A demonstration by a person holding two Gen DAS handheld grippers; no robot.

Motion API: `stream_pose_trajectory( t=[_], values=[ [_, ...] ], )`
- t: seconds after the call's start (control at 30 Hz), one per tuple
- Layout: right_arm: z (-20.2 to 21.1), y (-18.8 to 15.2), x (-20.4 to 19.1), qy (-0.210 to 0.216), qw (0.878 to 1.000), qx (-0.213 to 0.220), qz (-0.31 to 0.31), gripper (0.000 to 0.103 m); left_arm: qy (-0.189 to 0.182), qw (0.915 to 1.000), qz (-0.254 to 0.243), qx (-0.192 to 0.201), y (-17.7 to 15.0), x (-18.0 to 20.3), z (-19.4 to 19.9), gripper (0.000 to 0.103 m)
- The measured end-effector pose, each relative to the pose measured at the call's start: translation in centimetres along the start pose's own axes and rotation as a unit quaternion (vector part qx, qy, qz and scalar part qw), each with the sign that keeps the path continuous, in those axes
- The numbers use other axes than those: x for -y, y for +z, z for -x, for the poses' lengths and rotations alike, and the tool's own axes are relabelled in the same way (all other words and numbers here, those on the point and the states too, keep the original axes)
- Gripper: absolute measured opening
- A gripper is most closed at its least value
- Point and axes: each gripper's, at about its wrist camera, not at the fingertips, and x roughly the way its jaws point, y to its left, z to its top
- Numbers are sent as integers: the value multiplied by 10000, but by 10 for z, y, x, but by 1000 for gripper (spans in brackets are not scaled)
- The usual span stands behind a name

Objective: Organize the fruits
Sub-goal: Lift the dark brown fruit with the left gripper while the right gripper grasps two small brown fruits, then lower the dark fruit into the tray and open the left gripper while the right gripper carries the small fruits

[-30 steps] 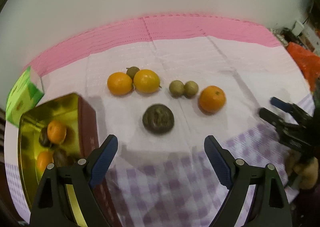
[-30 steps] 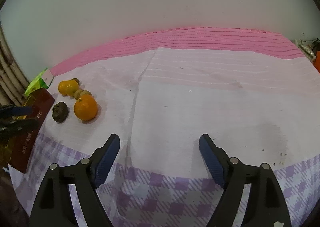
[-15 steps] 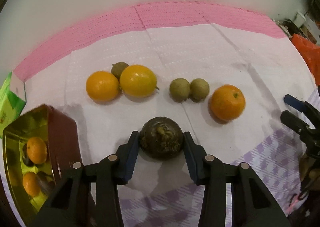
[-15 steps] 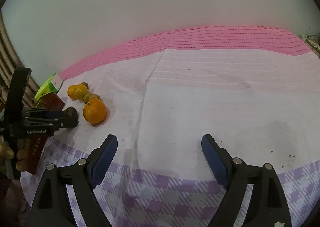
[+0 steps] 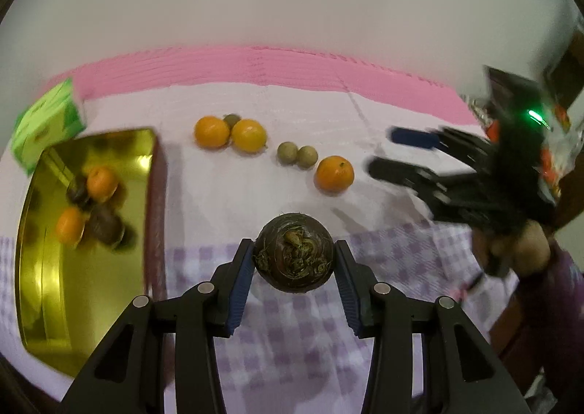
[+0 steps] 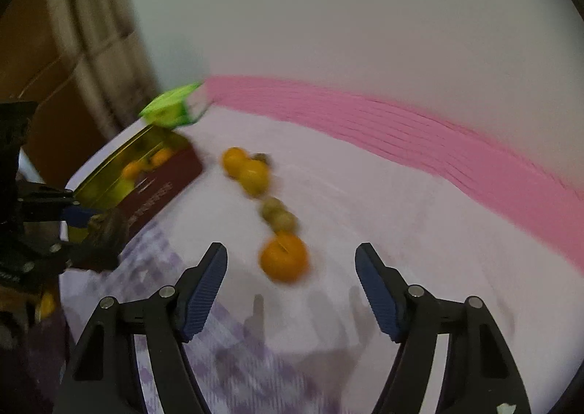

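1. Left wrist view: left gripper (image 5: 294, 260) fingers clamp the dark brown wrinkled round fruit (image 5: 294, 252), lifted off the checked-cloth surface (image 5: 292, 348). Gold metal tin (image 5: 87, 242) sits left, already holding fruit. Carry level, release low inside the tin.
2. Right wrist view: right gripper (image 6: 290, 279) fingers just narrowed, apart, nothing between; round orange fruit (image 6: 284, 257) ahead. Centre it before squeezing.

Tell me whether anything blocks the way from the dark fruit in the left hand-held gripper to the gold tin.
Nothing visible does. The dark fruit sits clamped in the left hand-held gripper, and the gold tin lies open to its left. Only the tin's red side wall lies between them, to be cleared from above.
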Motion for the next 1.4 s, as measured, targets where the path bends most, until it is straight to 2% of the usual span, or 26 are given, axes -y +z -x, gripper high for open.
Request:
stream_pose_trajectory(
  t=[0.07, 0.13, 0.23, 0.37, 0.47, 0.57, 0.67, 0.8, 0.9, 1.03, 1.13, 1.4],
  values=[
    [-23, 19, -8, 67, 9984, -342, 449, 63, -7, 9998, 165, 58, -5, -8, 13, 45],
    [-44, 28, -14, 63, 9954, -634, 717, 53, 33, 9996, 257, 116, -7, -16, 22, 45],
    [-72, 34, -18, 38, 9906, -1003, 931, 50, 75, 9988, 433, 192, -14, -32, 38, 45],
    [-93, 35, -21, -24, 9864, -1283, 1030, 45, 228, 9972, 644, 287, -22, -53, 56, 45],
    [-109, 32, -25, -56, 9804, -1620, 1124, 25, 272, 9957, 820, 320, -27, -67, 66, 45],
    [-108, 33, -31, -129, 9801, -1615, 1143, 23, 426, 9934, 991, 391, -33, -81, 73, 45],
    [-88, 34, -44, -161, 9870, -1236, 1016, 23, 560, 9907, 1170, 413, -39, -97, 75, 45],
    [-32, 20, -71, 289, 9967, -431, 629, 23, 805, 9872, 1313, 421, -50, -116, 76, 45],
    [-7, -3, -91, 530, 9981, -118, 294, 23, 887, 9852, 1411, 389, -53, -131, 71, 45],
    [8, -31, -102, 669, 9976, 15, -173, 23, 997, 9849, 1375, 326, -53, -140, 62, 45],
    [17, -43, -101, 704, 9968, 50, -386, 23, 1232, 9840, 1253, 295, -48, -145, 53, 45],
    [30, -44, -102, 629, 9968, 134, -485, 23, 1326, 9821, 1336, 90, -42, -169, 30, 45]
  ],
)
